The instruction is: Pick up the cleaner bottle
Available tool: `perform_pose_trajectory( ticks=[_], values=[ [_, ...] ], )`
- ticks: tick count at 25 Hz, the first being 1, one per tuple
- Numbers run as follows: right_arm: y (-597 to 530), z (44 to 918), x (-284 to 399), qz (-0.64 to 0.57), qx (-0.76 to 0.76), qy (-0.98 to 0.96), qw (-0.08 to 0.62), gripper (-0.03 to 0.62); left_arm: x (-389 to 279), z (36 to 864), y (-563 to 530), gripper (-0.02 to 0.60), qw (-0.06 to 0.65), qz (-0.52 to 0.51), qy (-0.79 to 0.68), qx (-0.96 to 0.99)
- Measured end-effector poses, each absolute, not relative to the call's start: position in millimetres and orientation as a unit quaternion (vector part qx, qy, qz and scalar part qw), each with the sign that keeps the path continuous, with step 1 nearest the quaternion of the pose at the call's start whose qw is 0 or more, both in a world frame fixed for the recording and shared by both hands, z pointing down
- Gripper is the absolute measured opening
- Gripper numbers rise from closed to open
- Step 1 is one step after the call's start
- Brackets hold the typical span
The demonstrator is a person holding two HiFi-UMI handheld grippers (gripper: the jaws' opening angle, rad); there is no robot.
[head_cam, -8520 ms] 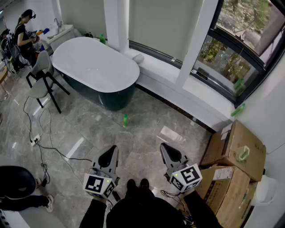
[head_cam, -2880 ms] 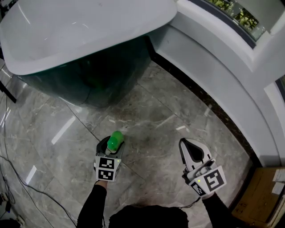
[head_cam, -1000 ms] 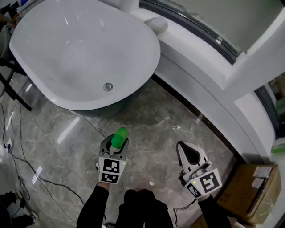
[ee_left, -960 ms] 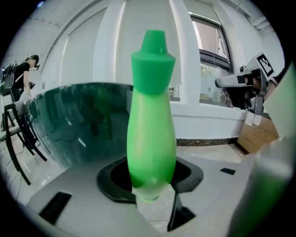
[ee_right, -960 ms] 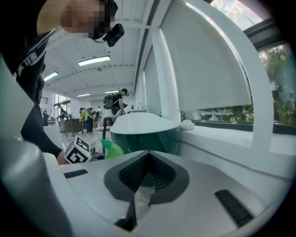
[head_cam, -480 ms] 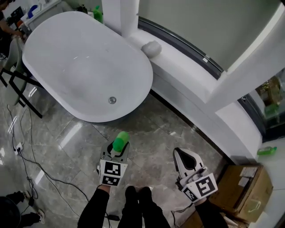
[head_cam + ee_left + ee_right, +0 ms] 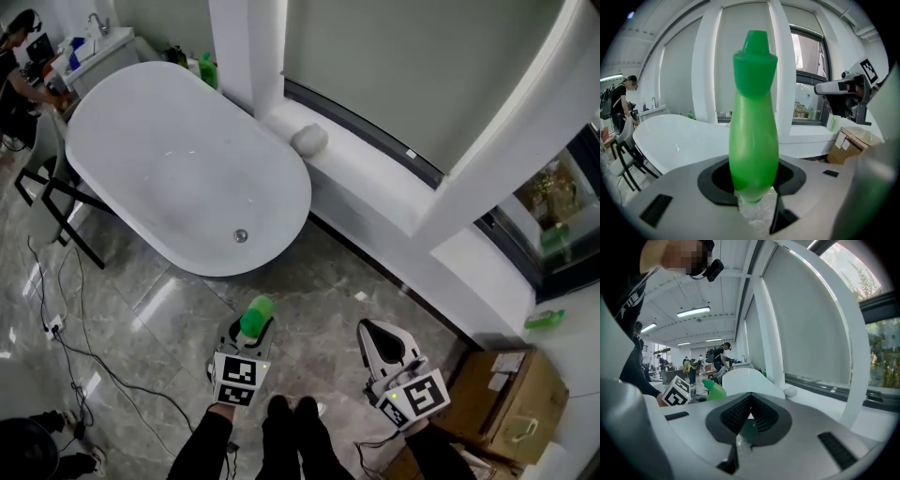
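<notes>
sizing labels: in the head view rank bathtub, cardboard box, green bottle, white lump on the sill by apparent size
1. bathtub
2. cardboard box
3. green bottle and white lump: these look alike, and the bottle is nearer the camera, so unranked

Cleaner bottle [image 7: 753,136]: smooth, glossy green plastic, slightly see-through near its base; bathtub [image 7: 178,178]: glossy white, smooth; floor [image 7: 122,309]: polished grey marble-look stone with bright reflections; cardboard boxes [image 7: 511,394]: matt brown card; right hand-held gripper [image 7: 750,399]: matt grey plastic body, black ribbed pads [image 7: 736,413]; window ledge [image 7: 375,178]: smooth white.
</notes>
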State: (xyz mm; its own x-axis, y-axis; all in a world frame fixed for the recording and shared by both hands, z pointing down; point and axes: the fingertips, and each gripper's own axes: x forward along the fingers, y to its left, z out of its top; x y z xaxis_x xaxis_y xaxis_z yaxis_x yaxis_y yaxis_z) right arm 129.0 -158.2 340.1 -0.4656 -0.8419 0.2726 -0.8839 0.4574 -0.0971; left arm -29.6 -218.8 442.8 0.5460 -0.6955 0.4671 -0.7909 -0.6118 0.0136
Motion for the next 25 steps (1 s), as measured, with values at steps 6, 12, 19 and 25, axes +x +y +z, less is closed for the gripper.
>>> perform_pose_trajectory(
  ticks=[6,12,19,25],
  values=[
    [-146.2,304.3,130.5,0.103,0.514,-0.847,0.092,0.002,-25.9,405.0,-204.8,0.187,0.108,0.206,-0.420,0.877],
    [-133.0,275.8,120.6,0.091,0.507,-0.854,0.077,0.002,-21.3,376.4,-194.8,0.187,0.093,0.206,-0.408,0.885],
    [-121.7,252.6,111.4,0.066,0.500,-0.860,0.078,0.002,-24.1,348.7,-176.5,0.187,0.089,0.210,-0.411,0.883],
    [-111.1,236.1,114.2,0.059,0.503,-0.859,0.069,0.002,-28.9,331.7,-165.0,0.187,0.088,0.209,-0.416,0.881]
  ],
)
